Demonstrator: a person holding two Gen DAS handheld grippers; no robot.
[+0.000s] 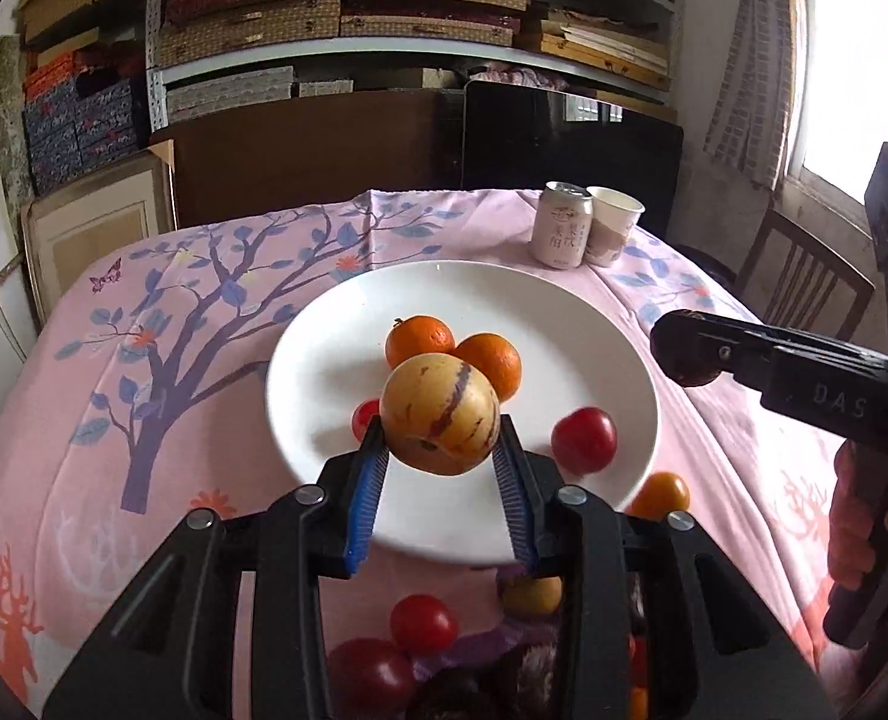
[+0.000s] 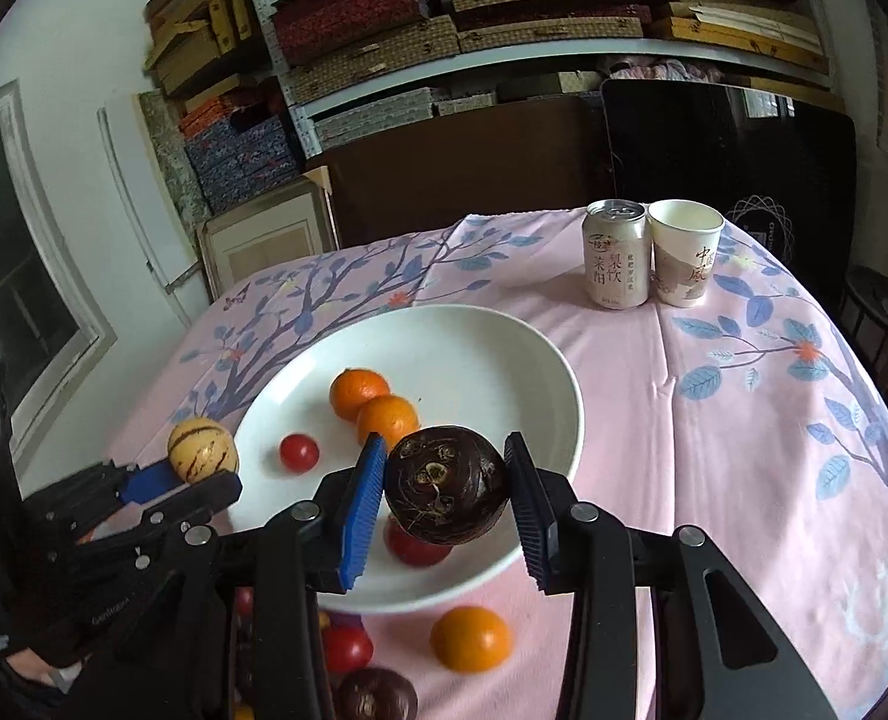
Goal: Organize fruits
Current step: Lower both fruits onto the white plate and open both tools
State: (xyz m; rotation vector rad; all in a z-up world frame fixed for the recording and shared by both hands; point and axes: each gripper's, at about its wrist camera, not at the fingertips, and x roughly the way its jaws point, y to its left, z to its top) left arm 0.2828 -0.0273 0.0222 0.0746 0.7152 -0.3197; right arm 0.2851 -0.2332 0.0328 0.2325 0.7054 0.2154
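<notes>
Striped yellow melon (image 1: 440, 414), rough dark tuber (image 2: 447, 485), glossy white plate (image 1: 594, 324)

Table under pink tree-print cloth (image 2: 714, 420): white plate (image 2: 504, 336), can (image 2: 616, 261), paper cup (image 2: 684, 255), loose fruits (image 2: 471, 639).

Two oranges (image 2: 360, 393), one plate (image 2: 492, 330), one can (image 2: 617, 261), one cup (image 2: 684, 252).

A lived-in home storeroom, doubling as a dining spot.
Shelves (image 2: 504, 54) held stacked boxes; a floral tablecloth (image 2: 714, 372) covered the table; a wooden chair (image 1: 804, 282) stood by the window (image 1: 858, 78).
</notes>
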